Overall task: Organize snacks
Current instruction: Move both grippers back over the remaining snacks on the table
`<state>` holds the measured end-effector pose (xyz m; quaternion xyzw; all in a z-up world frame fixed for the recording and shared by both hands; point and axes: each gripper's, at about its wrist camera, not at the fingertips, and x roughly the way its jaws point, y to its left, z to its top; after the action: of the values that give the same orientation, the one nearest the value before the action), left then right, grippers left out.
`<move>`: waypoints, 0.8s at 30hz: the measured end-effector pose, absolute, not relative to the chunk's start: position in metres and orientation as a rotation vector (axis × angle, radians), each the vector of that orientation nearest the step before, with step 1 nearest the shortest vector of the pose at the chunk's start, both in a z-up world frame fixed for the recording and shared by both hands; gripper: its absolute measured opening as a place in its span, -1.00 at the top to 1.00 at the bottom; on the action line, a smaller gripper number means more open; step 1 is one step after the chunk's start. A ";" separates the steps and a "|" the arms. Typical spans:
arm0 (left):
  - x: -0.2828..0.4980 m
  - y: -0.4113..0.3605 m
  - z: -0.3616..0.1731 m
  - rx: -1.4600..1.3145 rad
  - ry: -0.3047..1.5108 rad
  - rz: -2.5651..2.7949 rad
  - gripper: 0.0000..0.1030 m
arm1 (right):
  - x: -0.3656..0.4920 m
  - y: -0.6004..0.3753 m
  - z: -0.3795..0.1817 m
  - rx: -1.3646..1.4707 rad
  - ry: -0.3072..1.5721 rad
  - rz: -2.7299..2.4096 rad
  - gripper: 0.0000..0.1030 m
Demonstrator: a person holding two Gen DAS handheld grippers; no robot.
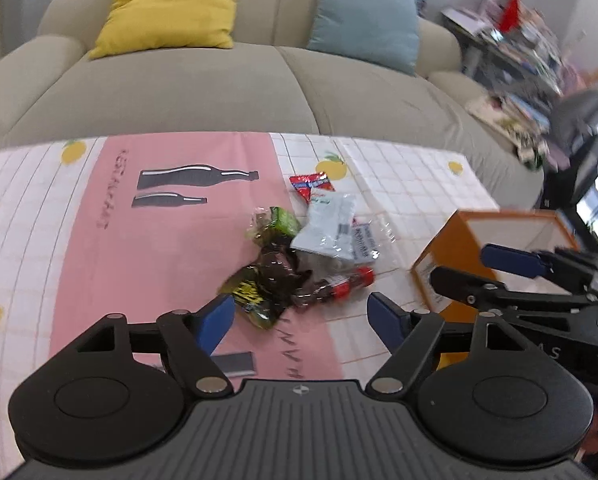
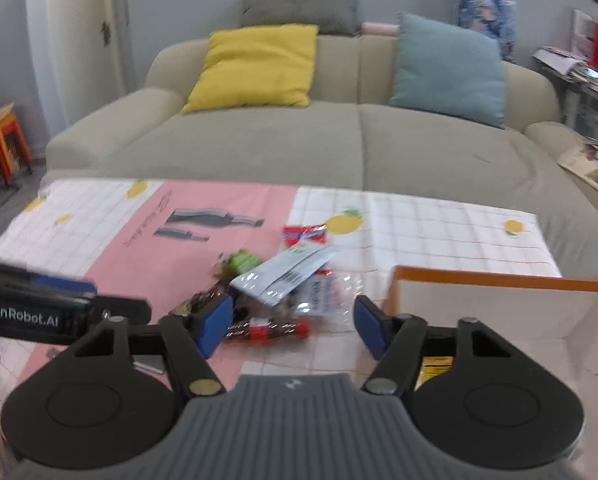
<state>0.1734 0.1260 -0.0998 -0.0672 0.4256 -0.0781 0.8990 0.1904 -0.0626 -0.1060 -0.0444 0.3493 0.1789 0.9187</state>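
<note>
A heap of snacks lies mid-table: a red packet [image 1: 311,185], a green one [image 1: 279,222], a white pouch [image 1: 329,226] [image 2: 287,276], a dark packet with yellow print [image 1: 265,286] and a red-capped stick [image 1: 339,285] [image 2: 275,329]. My left gripper [image 1: 301,318] [image 2: 119,298] hangs open just short of the heap, nothing between its blue pads. My right gripper [image 2: 293,326] [image 1: 459,264] is open and empty, held above the table beside the orange box [image 1: 499,216] [image 2: 499,282]. In the right wrist view the stick shows between its pads but lies on the cloth below.
A pink and white checked cloth [image 1: 159,248] covers the table. A beige sofa [image 1: 219,92] with yellow and teal cushions stands right behind it. Shelves of magazines [image 1: 531,52] crowd the right. A yellow-black packet [image 2: 437,370] shows at the box's near side.
</note>
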 end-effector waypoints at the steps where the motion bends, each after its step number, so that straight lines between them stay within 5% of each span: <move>1: 0.177 0.128 -0.104 -0.118 0.889 -0.172 -0.72 | 0.193 -0.057 -0.111 -0.094 0.734 0.374 -0.14; 24: 0.268 0.124 -0.182 0.040 0.962 -0.332 -0.62 | 0.282 -0.052 -0.196 0.383 1.092 0.157 -0.10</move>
<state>0.2682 0.1243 -0.1816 0.0190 0.4606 -0.1590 0.8730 0.2818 -0.0520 -0.1956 0.1809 0.5155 0.0742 0.8343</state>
